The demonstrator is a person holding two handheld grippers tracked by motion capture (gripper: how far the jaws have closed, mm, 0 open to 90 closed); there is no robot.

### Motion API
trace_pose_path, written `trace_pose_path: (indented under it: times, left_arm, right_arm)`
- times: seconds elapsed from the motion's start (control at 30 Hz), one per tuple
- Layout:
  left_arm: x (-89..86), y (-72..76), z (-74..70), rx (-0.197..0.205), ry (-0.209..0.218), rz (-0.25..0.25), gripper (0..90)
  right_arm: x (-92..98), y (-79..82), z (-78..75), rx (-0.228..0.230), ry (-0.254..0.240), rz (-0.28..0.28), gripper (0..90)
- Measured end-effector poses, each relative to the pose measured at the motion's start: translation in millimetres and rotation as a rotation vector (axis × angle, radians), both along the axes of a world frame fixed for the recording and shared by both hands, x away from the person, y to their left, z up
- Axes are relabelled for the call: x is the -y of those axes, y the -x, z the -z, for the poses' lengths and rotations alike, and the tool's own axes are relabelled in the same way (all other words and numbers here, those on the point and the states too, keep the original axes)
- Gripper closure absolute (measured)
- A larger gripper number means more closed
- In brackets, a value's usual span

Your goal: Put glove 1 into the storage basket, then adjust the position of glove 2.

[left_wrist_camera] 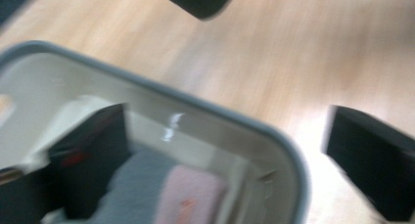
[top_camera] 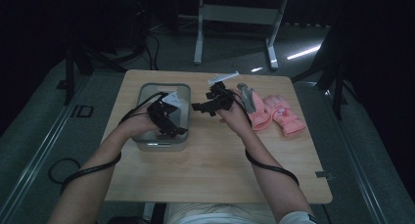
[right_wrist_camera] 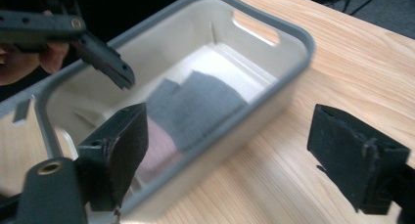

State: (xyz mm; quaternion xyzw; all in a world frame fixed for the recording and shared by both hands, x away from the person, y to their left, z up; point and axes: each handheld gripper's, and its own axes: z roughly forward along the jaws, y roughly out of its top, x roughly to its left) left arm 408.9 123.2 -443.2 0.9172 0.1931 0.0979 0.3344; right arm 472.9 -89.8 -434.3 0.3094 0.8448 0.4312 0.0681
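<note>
Both black two-jaw grippers, left (top_camera: 169, 117) and right (right_wrist_camera: 225, 150), stand wide apart and empty over the grey-rimmed plastic bin (top_camera: 147, 145) at table left, where the folded grey-and-pink knit glove (right_wrist_camera: 195, 106) lies: soft, light, best pinched at its cuff edge.

Blurred grey-rimmed bin (left_wrist_camera: 274, 136) on wooden table (left_wrist_camera: 303, 53); grey cloth (left_wrist_camera: 132, 185) inside.

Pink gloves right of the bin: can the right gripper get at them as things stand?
Probably yes. The right gripper is open and empty, the pink gloves lie uncovered on the table beside that hand, nothing between.
</note>
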Motion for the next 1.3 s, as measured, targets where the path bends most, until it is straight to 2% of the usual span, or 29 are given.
trace_pose_path:
  times: [0.03, 0.1, 0.17, 0.2, 0.23, 0.37, 0.4, 0.47, 0.57, 0.6, 0.63, 0.7, 0.77, 0.8, 0.83, 0.9, 0.93, 0.97, 1.0, 1.07, 1.13, 1.17, 1.2, 1.23, 1.3]
  left_arm:
    - [3.1, 0.3, -0.6, -0.016, 0.012, 0.0, 0.1]
    - [12.0, 2.7, -2.1, -0.022, 0.04, -0.013, 0.1]
    - [16.0, 3.7, -2.6, -0.026, 0.04, -0.021, 0.2]
    - [28.5, 8.6, -4.0, -0.009, 0.04, -0.033, 0.2]
    - [33.7, 10.9, -3.6, -0.001, 0.025, -0.031, 0.2]
    - [47.4, 17.9, -1.4, 0.003, 0.008, 0.0, 0.5]
    - [54.5, 23.3, 0.9, 0.015, 0.004, 0.021, 0.5]
    - [60.6, 30.1, 4.6, 0.021, 0.004, 0.02, 0.5]
    - [65.2, 35.8, 8.3, 0.013, 0.012, 0.02, 0.6]
    - [70.5, 41.6, 12.3, -0.007, 0.017, 0.016, 0.6]
    - [74.0, 44.9, 14.7, -0.009, 0.004, 0.009, 0.6]
    - [81.0, 52.0, 21.1, 0.003, -0.023, -0.009, 0.5]
    - [83.3, 54.5, 24.0, 0.005, -0.028, -0.018, 0.5]
    - [90.2, 62.2, 35.9, -0.006, -0.023, -0.02, 0.5]
    - [93.1, 66.2, 41.6, -0.001, -0.015, -0.021, 0.5]
    - [99.5, 73.9, 53.3, 0.021, -0.031, -0.033, 0.5]
    - [102.5, 77.6, 58.9, 0.024, -0.04, -0.04, 0.5]
    - [105.3, 80.5, 64.4, 0.017, -0.044, -0.054, 0.5]
    - [106.9, 82.7, 69.2, 0.018, -0.048, -0.064, 0.5]
    - [109.6, 86.0, 76.6, -0.005, -0.044, -0.072, 0.5]
    - [111.6, 88.2, 83.6, 0.0, -0.027, -0.1, 0.5]
    - [111.6, 88.2, 83.6, 0.0, -0.027, -0.1, 0.5]
    - [113.5, 89.8, 91.1, -0.014, -0.019, -0.118, 0.5]
    - [114.3, 91.8, 94.3, 0.001, -0.015, -0.124, 0.5]
    - [114.3, 95.3, 99.8, 0.038, -0.007, -0.146, 0.5]
  right_arm:
    - [8.3, 1.1, 0.2, -0.007, 0.009, 0.015, 13.8]
    - [17.5, 1.5, 0.9, -0.006, 0.001, 0.026, 13.6]
    - [22.6, 1.4, 1.8, -0.01, 0.0, 0.034, 13.6]
    - [26.3, 1.4, 2.7, -0.013, 0.007, 0.04, 13.6]
    - [38.1, 1.1, 5.3, -0.026, 0.015, 0.051, 13.6]
    - [51.5, 1.3, 6.4, -0.035, 0.027, 0.075, 13.6]
    - [56.2, 1.0, 6.7, -0.045, 0.023, 0.084, 13.5]
    - [71.9, -0.5, 9.0, -0.075, 0.025, 0.097, 13.5]
    - [79.8, -0.7, 10.3, -0.074, 0.035, 0.104, 13.1]
    - [83.9, -0.4, 10.7, -0.076, 0.047, 0.114, 12.3]
    - [91.2, 0.1, 11.0, -0.083, 0.047, 0.134, 11.9]
    - [98.7, -0.3, 11.3, -0.106, 0.035, 0.141, 11.8]
    - [103.4, -0.2, 11.4, -0.105, 0.031, 0.156, 12.1]
    - [106.2, -0.4, 11.5, -0.107, 0.033, 0.157, 12.3]
    - [114.4, 0.1, 11.5, -0.113, 0.007, 0.175, 12.1]
    - [118.5, 1.1, 11.9, -0.097, 0.022, 0.17, 11.7]
    - [120.6, 1.6, 11.6, -0.072, 0.031, 0.18, 14.6]
    - [123.3, 2.7, 10.8, -0.036, 0.034, 0.189, 19.6]
    - [126.7, 3.8, 9.7, 0.011, 0.042, 0.208, 29.1]
    - [133.8, 2.5, 9.3, 0.018, 0.055, 0.223, 46.8]
    - [138.5, -0.5, 11.4, 0.046, 0.099, 0.249, 50.0]
    - [138.5, -0.5, 11.4, 0.046, 0.099, 0.249, 50.0]
    - [140.6, -3.0, 13.1, 0.052, 0.114, 0.258, 52.7]
    - [144.4, -9.3, 17.1, 0.043, 0.133, 0.266, 52.0]
    - [147.0, -14.7, 20.5, 0.06, 0.167, 0.27, 52.0]
